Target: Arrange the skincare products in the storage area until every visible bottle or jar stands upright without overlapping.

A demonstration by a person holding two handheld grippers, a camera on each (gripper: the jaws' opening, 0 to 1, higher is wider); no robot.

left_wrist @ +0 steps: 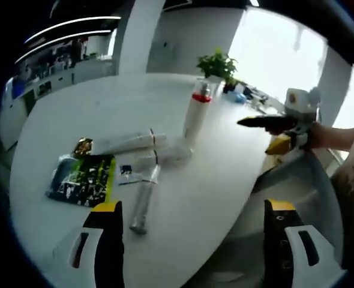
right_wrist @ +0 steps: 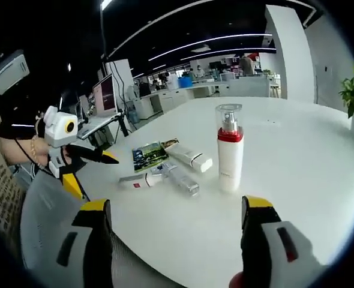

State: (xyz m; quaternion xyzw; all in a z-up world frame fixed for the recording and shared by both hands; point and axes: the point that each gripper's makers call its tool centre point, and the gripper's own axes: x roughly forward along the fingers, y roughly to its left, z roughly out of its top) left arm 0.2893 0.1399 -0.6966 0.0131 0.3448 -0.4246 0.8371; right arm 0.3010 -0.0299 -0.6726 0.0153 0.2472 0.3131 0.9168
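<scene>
Left tool (left_wrist: pixel 192 225): jaws apart, empty; ahead on the counter (left_wrist: pixel 225 174), a clear tube (left_wrist: pixel 144 201) and two white tubes (left_wrist: pixel 129 143) lie flat. Pump bottle (left_wrist: pixel 196 111) stands upright beyond. Right tool (right_wrist: pixel 174 231): jaws apart, empty. Judgement: grip a tube mid-body, stand it clear of neighbours.

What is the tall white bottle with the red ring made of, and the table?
The pump bottle looks like smooth white plastic with a see-through cap, likely clear plastic, since the pump shows through it. The table has a matte white top, possibly laminate; it shows soft light but no sharp reflections.
</scene>
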